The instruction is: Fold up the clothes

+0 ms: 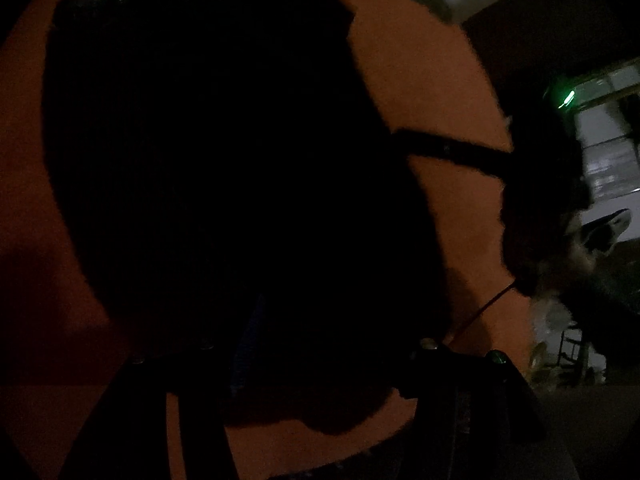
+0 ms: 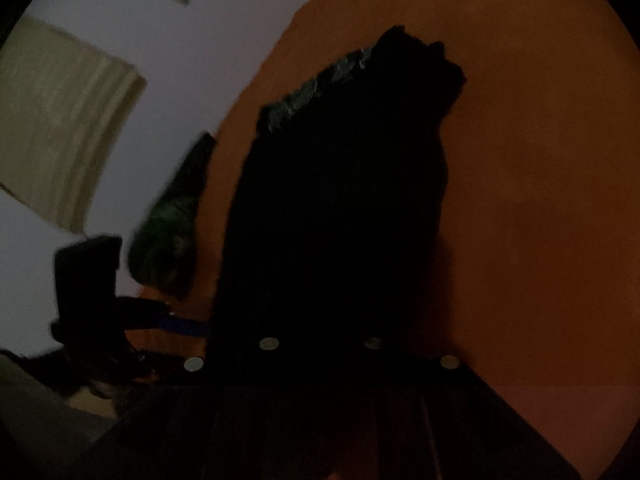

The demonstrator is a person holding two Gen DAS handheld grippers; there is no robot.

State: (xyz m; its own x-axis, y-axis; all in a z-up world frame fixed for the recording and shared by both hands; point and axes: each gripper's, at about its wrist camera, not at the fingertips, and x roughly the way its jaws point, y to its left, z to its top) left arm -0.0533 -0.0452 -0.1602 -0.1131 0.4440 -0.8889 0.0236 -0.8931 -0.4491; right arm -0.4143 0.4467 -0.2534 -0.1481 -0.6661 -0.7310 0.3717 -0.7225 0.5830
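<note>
Dim light everywhere, so much of what my cameras give me is silhouette. Orange cloth (image 1: 440, 80) covers the surface under both my tongs, smooth and bare around the garment. To my far left, past the surface's edge in my right camera, a pale wall (image 2: 168, 40) and a ribbed, yellowish panel (image 2: 60, 128) curve away.

My left tongs (image 1: 280, 392) sit low over the dark garment (image 1: 220, 160); their fingers vanish against the black cloth, so I cannot tell whether they are spread or pinched. From here the garment lies flat on the orange, its long axis running away from me toward a straight far edge with a paler strip.

My right tongs (image 2: 320, 380) are just as lost in black; I cannot tell how their jaws stand either. Ahead of them the same dark garment (image 2: 340, 200) stretches lengthwise away, narrowing toward a ragged far end that carries a greenish-grey lacy trim (image 2: 320, 84) on its left.

Right of my left tongs, my other tool (image 1: 552, 184) shows dark with a green light (image 1: 566, 100), and beyond it a dim room.
</note>
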